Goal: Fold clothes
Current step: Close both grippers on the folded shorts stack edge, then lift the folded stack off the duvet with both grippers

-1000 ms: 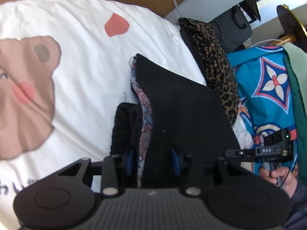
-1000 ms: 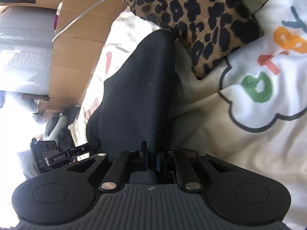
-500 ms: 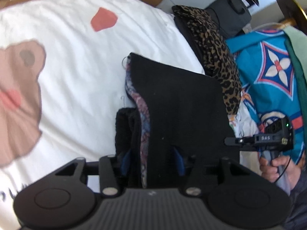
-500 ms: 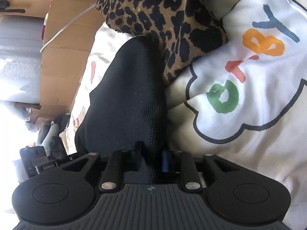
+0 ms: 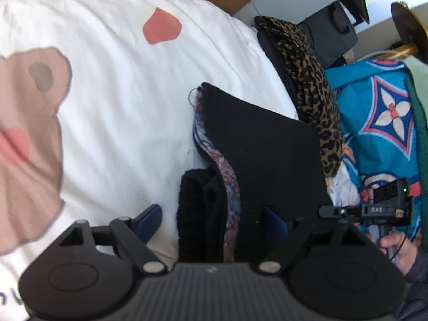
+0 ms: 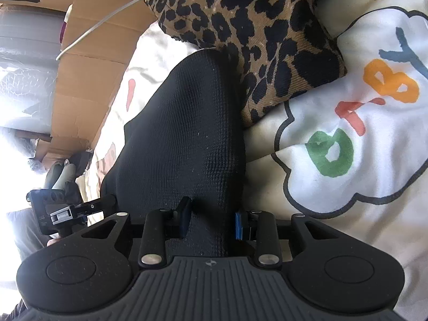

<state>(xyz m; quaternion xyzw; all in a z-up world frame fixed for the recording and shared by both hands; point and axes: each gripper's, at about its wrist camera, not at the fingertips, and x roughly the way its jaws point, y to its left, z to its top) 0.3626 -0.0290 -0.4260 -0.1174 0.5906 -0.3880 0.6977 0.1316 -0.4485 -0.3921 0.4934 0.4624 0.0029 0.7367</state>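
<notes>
A folded black knit garment [image 5: 259,155] with a patterned lining at its left edge lies on the white bedspread [image 5: 115,93]. My left gripper [image 5: 211,219] stands open at the near end of the garment, its blue pads [image 5: 149,219] wide apart on either side of the fold. In the right wrist view the same black garment [image 6: 187,133] runs away from my right gripper [image 6: 211,223]. That gripper is open too, with the cloth lying loose between its pads [image 6: 183,220].
A leopard-print garment [image 5: 307,80] [image 6: 248,26] lies against the far end of the black one. A blue patterned cloth [image 5: 379,117] is to the right. Cardboard boxes [image 6: 88,53] stand beyond the bed. A hand [image 5: 398,248] holds the right gripper.
Both grippers have opened and let go of the black garment, which now rests on the bed beside the leopard-print one. The left pads have spread wide.
</notes>
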